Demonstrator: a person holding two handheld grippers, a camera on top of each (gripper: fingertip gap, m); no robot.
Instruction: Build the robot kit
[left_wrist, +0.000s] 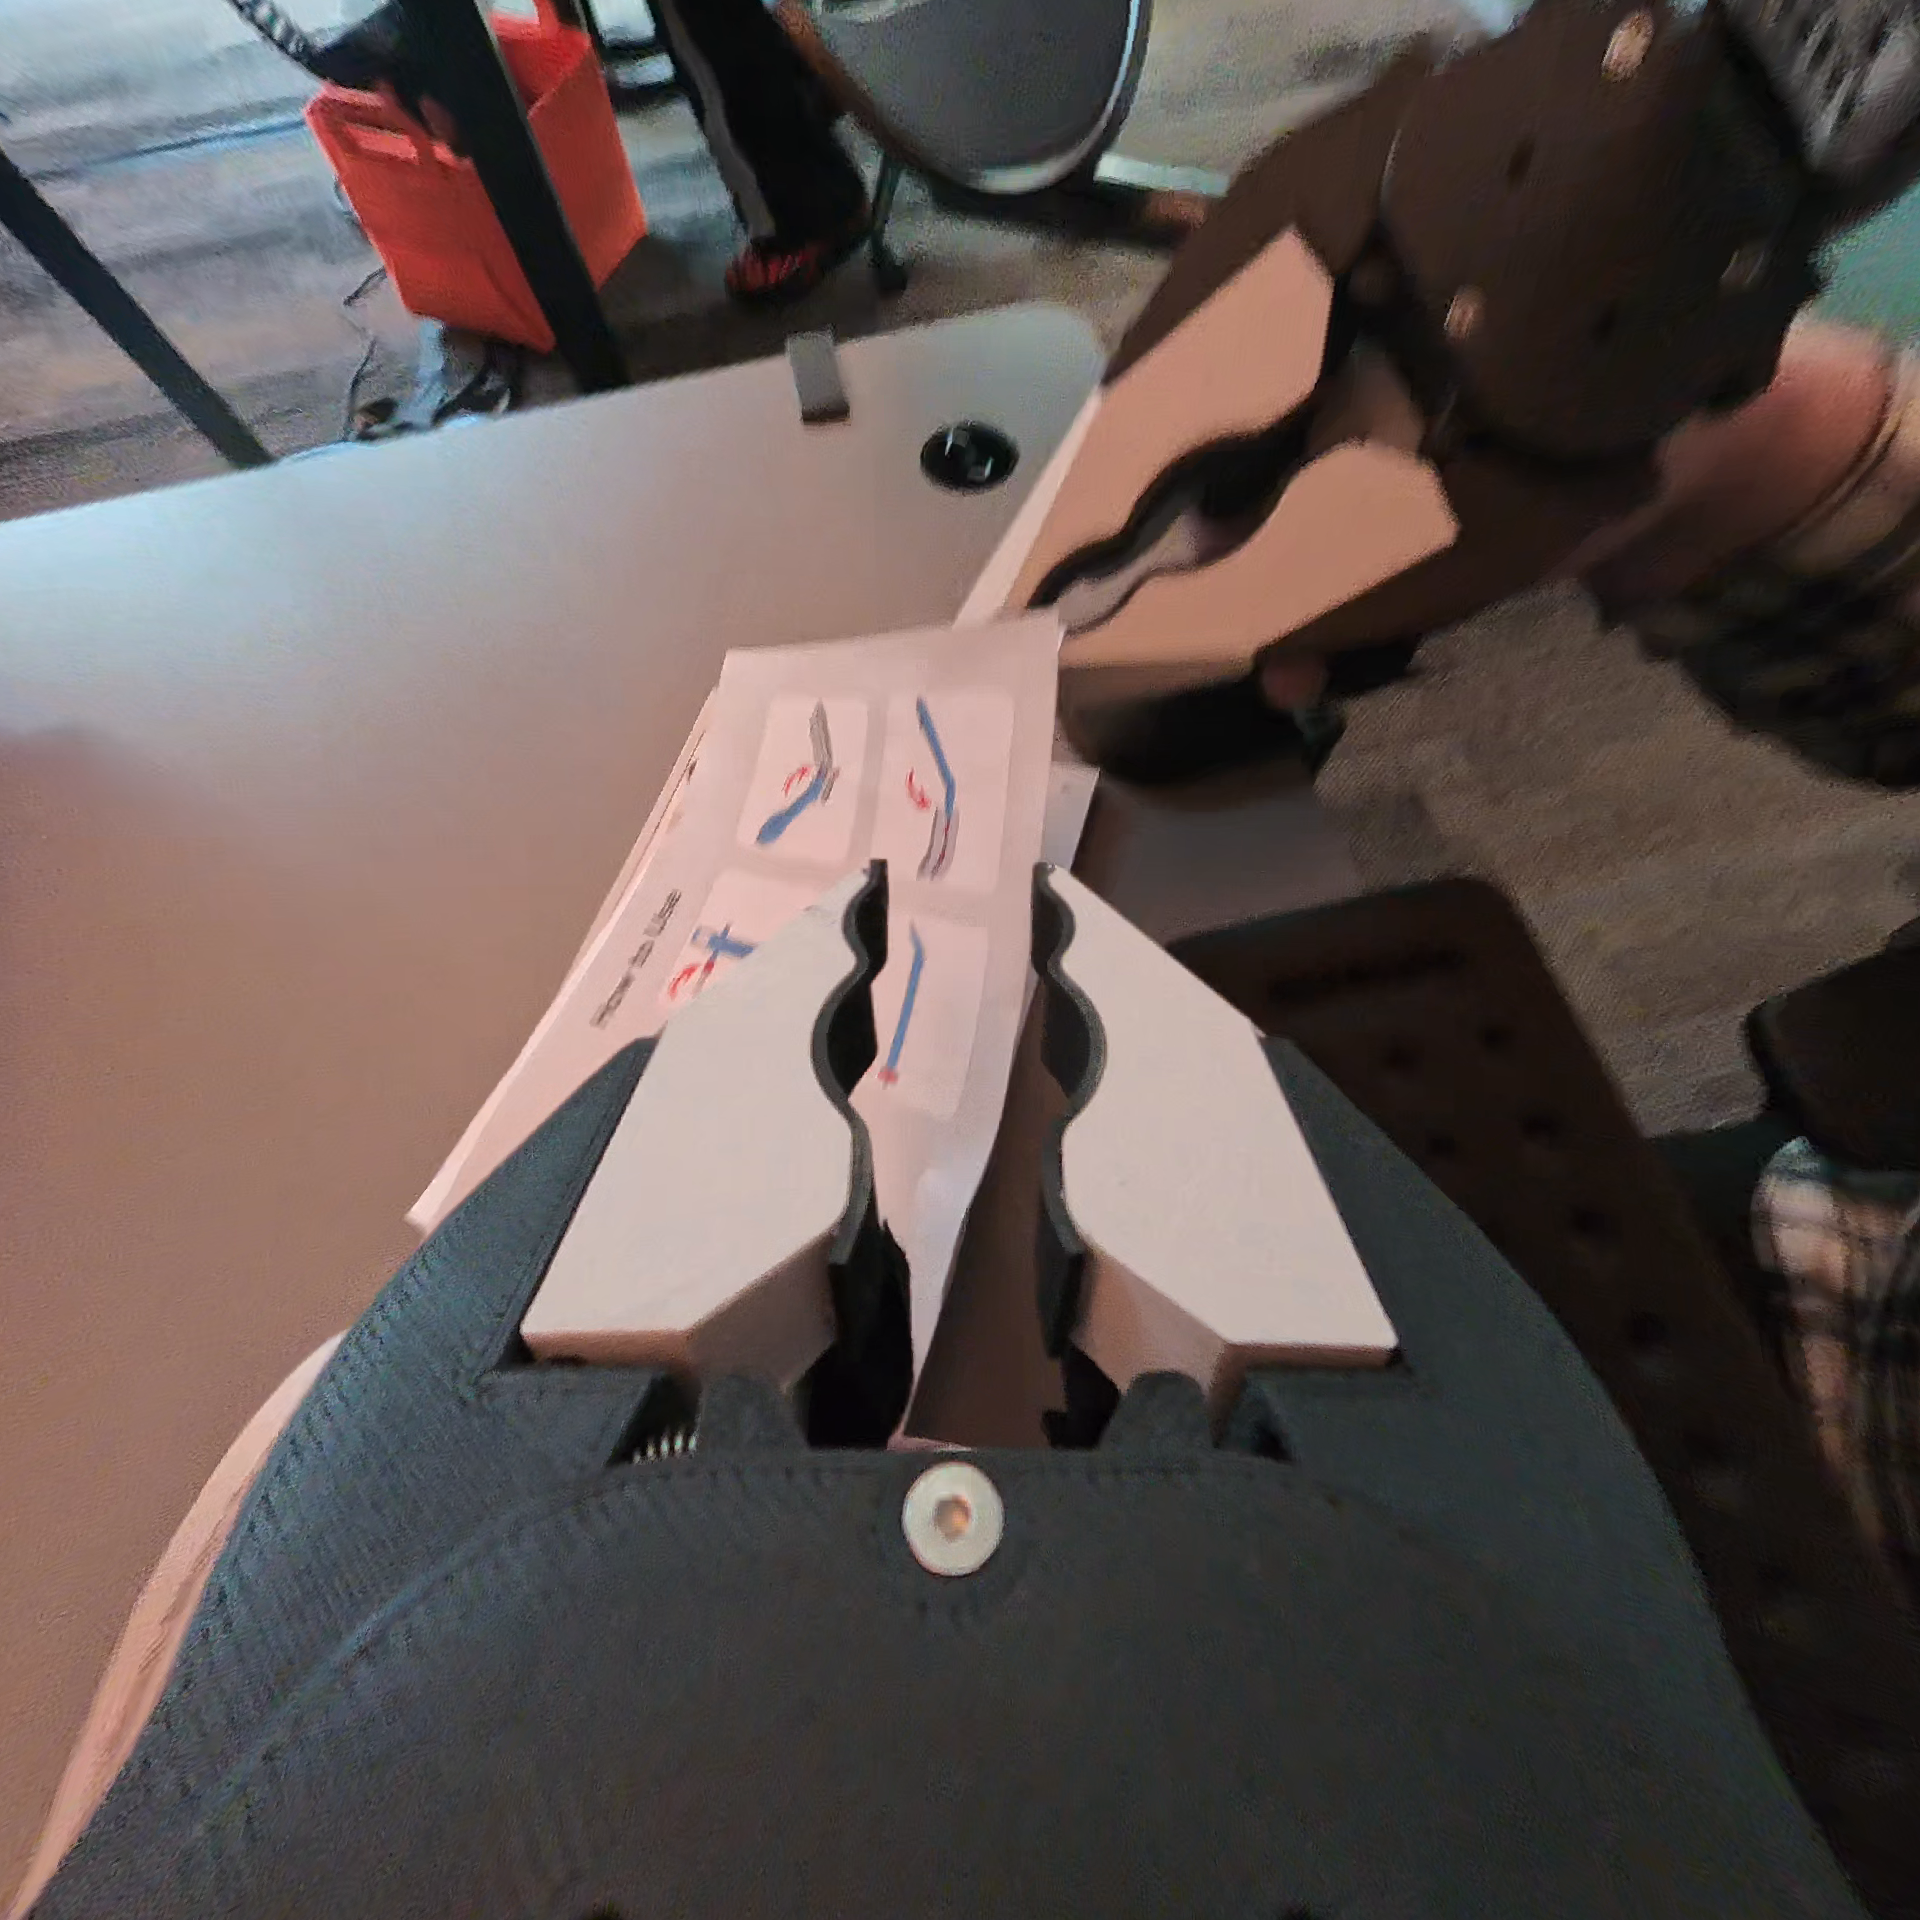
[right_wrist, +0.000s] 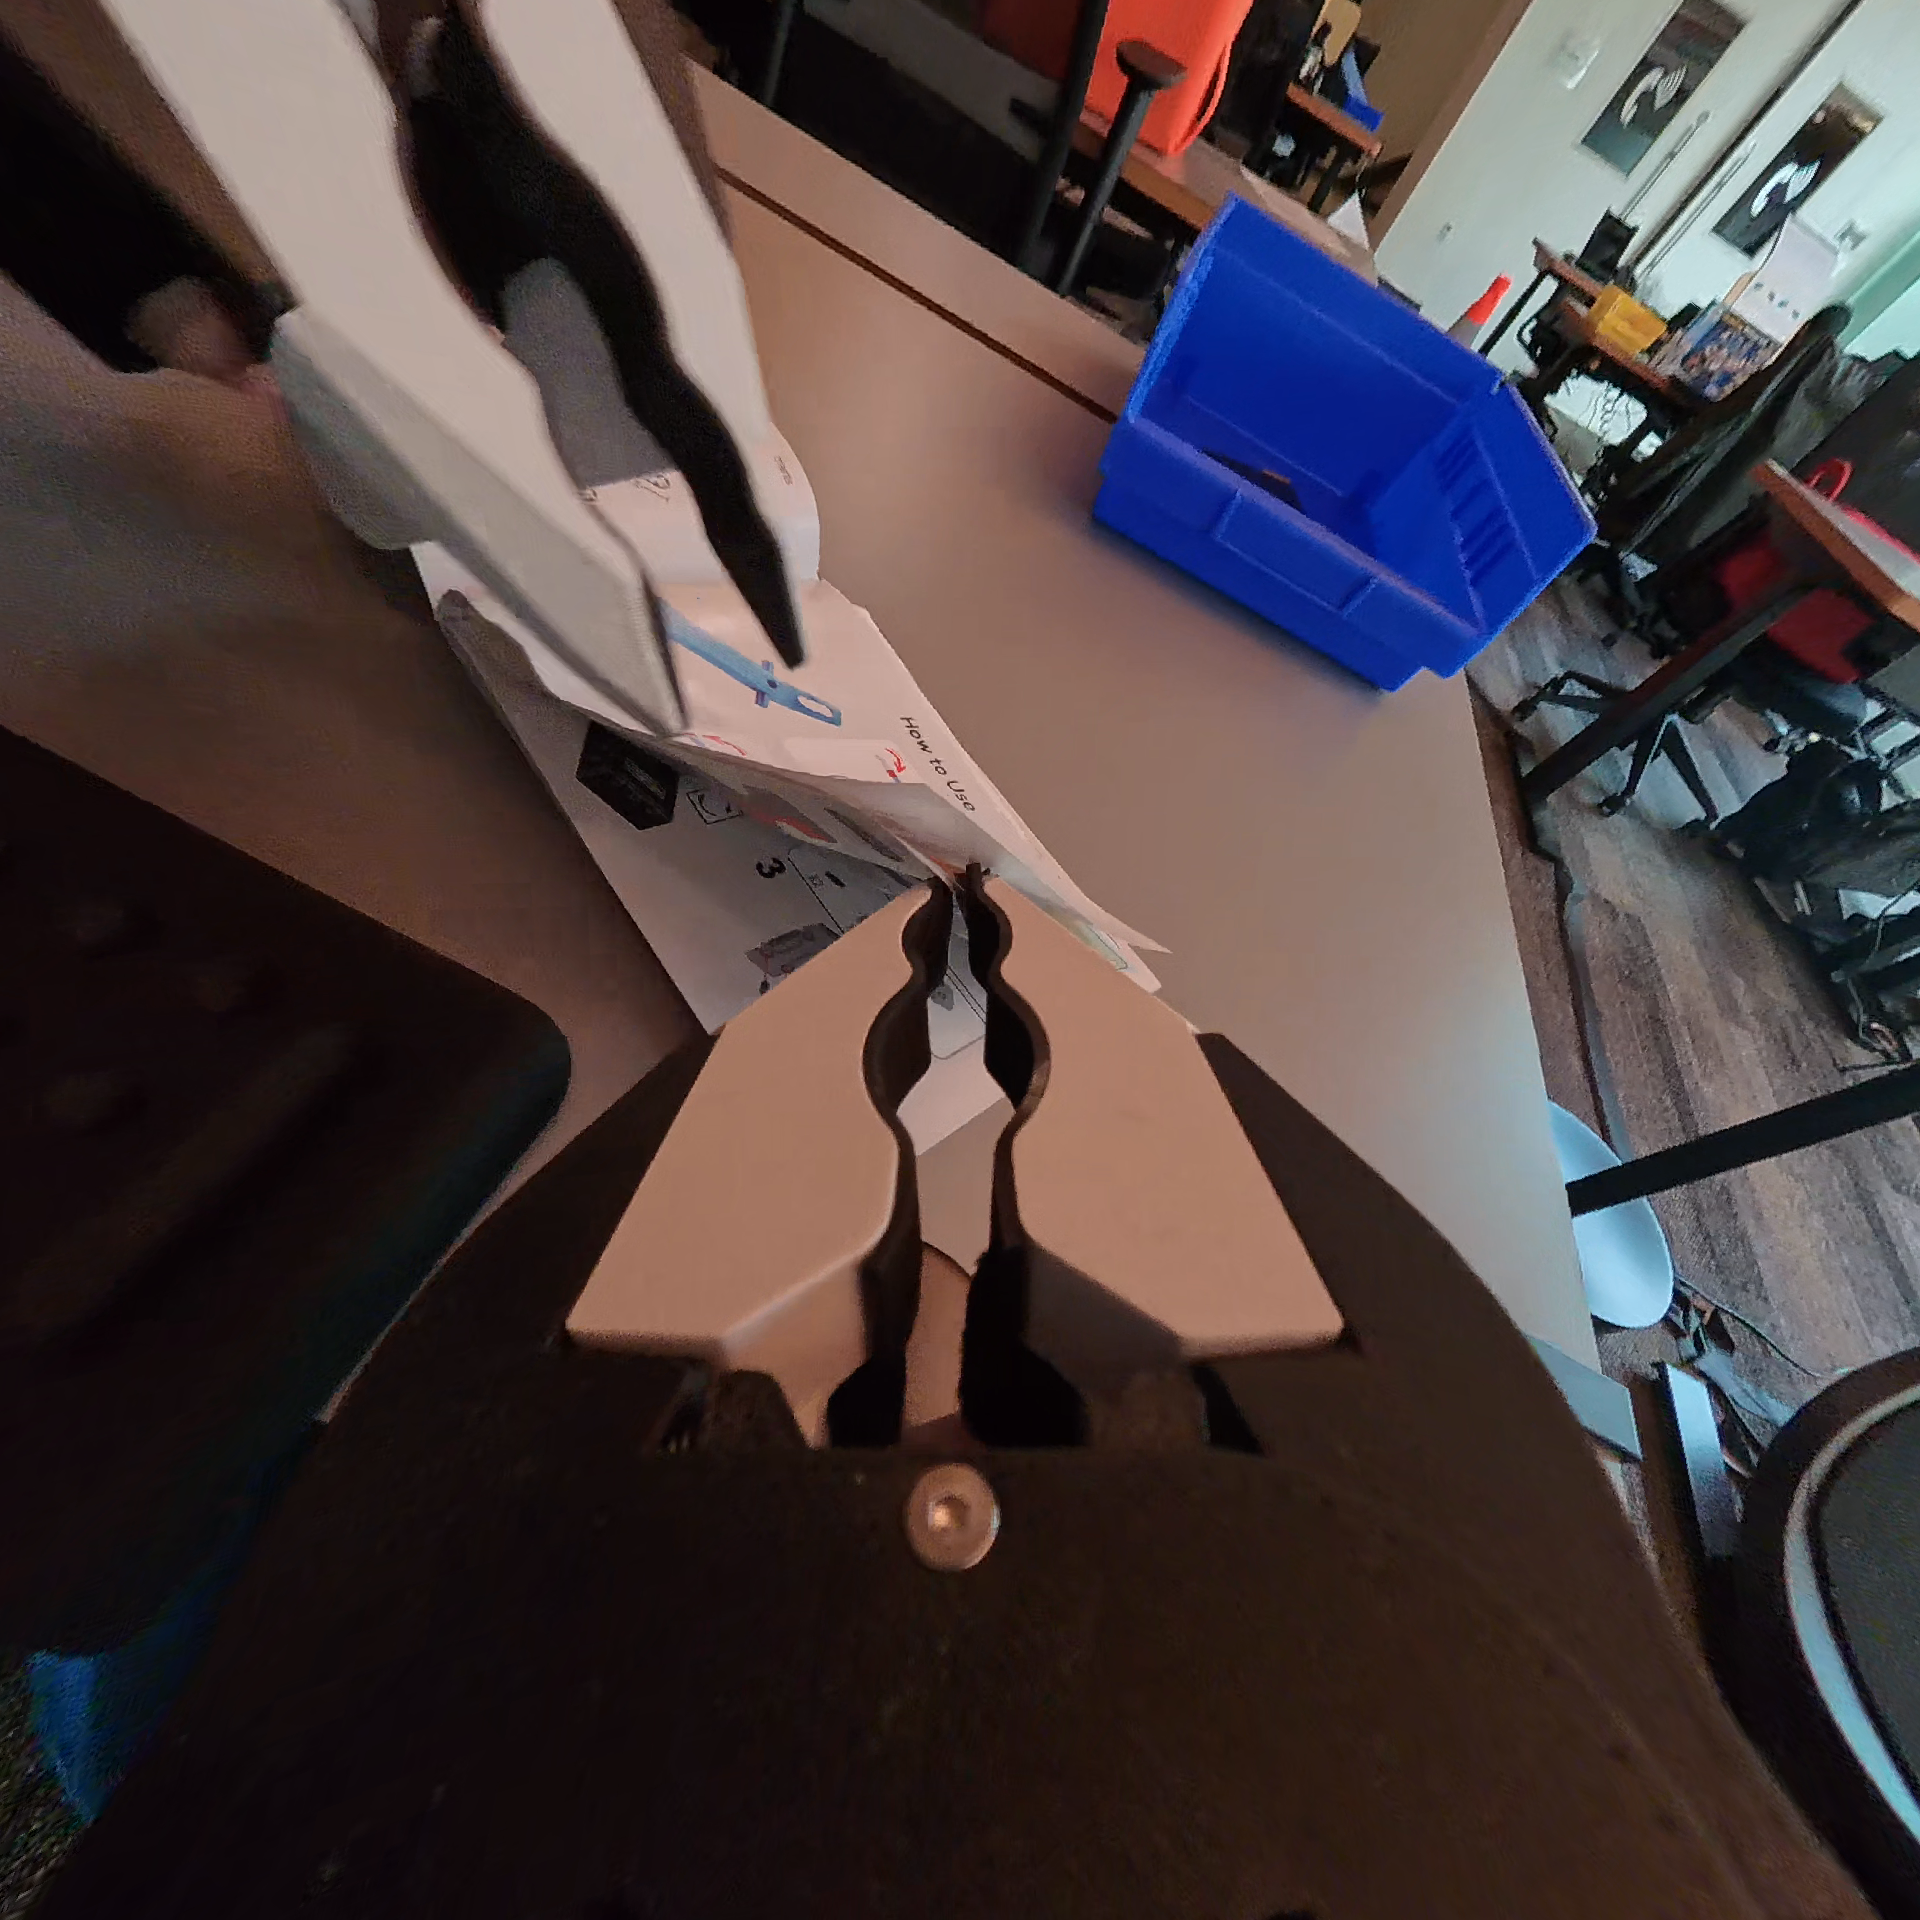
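A white printed leaflet with blue and red diagrams lies partly lifted off the grey table. My left gripper is open, and the leaflet runs up between its two fingers. My right gripper comes in from the upper right and pinches the leaflet's far corner. In the right wrist view my right gripper is shut on the edge of the leaflet, which is folded over itself. The left gripper hangs over the leaflet from the upper left, its jaws apart.
A blue plastic bin stands on the table beyond the leaflet. A black perforated mat lies beside the leaflet. Off the table are an orange bag, a chair and a person's leg. My hands' fingertips stand some 5 centimeters from each other.
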